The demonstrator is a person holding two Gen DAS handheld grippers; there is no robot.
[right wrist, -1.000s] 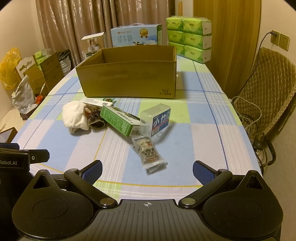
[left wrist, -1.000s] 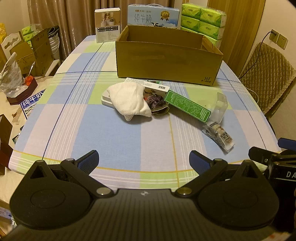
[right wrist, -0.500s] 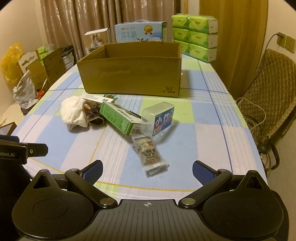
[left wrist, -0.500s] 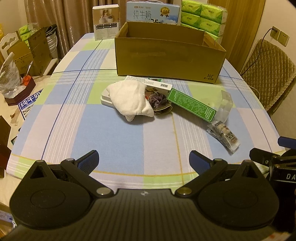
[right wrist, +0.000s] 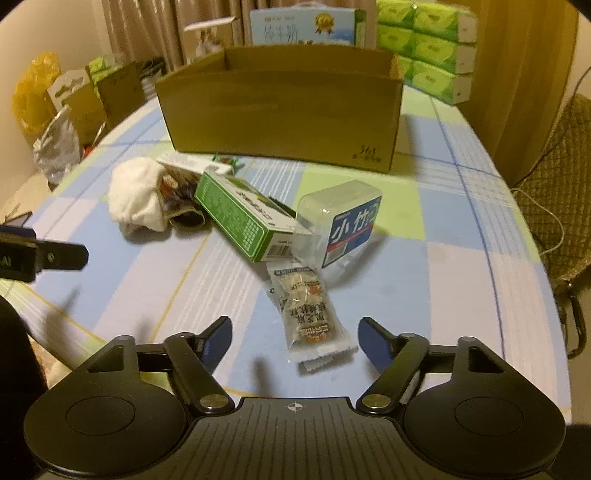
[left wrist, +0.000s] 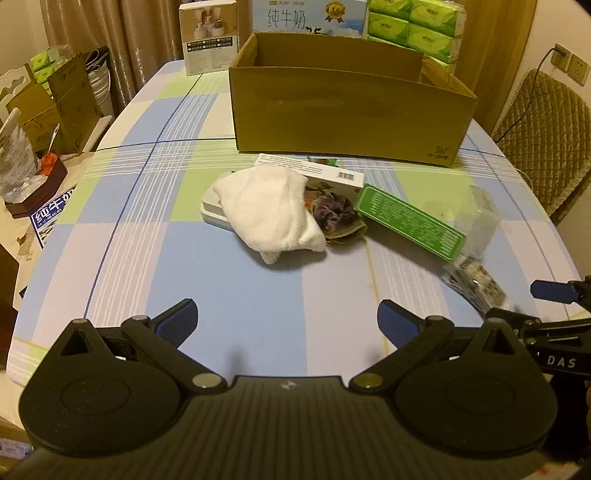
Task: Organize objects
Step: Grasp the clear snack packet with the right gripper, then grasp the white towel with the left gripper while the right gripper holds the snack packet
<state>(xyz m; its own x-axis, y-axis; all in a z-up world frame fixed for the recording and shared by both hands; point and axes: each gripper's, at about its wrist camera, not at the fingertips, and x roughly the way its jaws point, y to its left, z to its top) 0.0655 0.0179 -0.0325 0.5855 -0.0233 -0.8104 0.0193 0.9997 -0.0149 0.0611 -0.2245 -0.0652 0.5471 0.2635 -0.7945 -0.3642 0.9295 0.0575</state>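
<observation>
Domestic premises, most likely a dining room. Evidence: a table (left wrist: 229, 280) under a checked blue, green and white cloth. Behind the table hang floor-length curtains (left wrist: 140, 37). At its far end stand stacked packs of tissues (right wrist: 424, 48), a carton of milk (right wrist: 303, 26) and a cardboard box (left wrist: 351, 99). A quilted chair (left wrist: 546, 140) stands beside the table, a wall socket (left wrist: 570, 66) above it.

Left gripper (left wrist: 286, 321) hangs open above the tablecloth (left wrist: 229, 280); snack packet (left wrist: 476, 282) blurred.
</observation>
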